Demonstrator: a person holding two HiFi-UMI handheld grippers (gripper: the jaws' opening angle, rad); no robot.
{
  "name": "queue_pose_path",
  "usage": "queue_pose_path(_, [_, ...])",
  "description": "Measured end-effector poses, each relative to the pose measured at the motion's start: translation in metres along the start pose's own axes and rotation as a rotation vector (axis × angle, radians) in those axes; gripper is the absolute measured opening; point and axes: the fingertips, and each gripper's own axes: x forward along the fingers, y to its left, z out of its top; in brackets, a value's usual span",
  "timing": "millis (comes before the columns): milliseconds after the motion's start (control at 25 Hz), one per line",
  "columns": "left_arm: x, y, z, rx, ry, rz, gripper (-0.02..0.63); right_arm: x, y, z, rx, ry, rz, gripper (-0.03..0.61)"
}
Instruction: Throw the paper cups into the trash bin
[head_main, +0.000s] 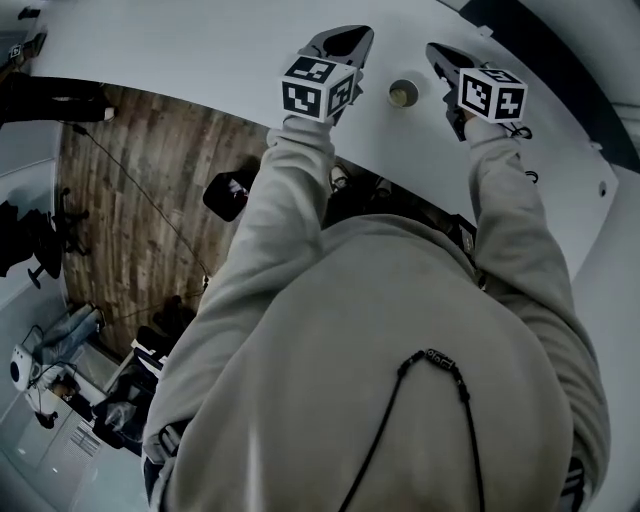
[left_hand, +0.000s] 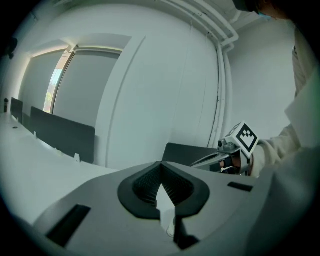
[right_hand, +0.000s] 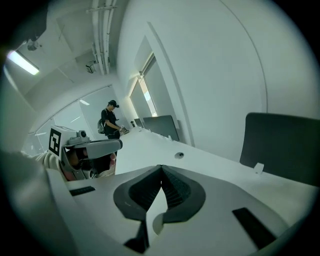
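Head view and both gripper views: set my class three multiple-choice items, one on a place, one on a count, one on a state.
1. Where is the paper cup? A on a shelf; B on the white table, between the left gripper and the right gripper; C in a bin.
2. How many paper cups show in the head view? A one; B three; C five.
3. How is the right gripper? A wide open; B shut on the cup; C shut, empty.
Answers: 1 B, the cup stands on the table between both grippers. 2 A, only one is visible. 3 C, its jaws meet with nothing between them.
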Motion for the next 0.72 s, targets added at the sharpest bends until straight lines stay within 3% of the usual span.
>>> queue_pose_path(400, [0.015, -0.010, -0.079, -0.089, 0.085, -0.015, 0.002, 0.024, -0.015, -0.089, 0.053, 0.139, -0.052, 0.025])
queue_pose_path(640, [0.020, -0.014, -0.113, -0.174, 0.105, -0.034, 0.002, 0.027, -0.023, -0.127, 0.087, 0.221, -0.088, 0.179])
queue_pose_path(720, [0.023, -0.016, -0.126, -0.184, 0.116, -0.041, 0.002, 0.027, -0.029, -0.142, 0.114, 0.246, -0.100, 0.183])
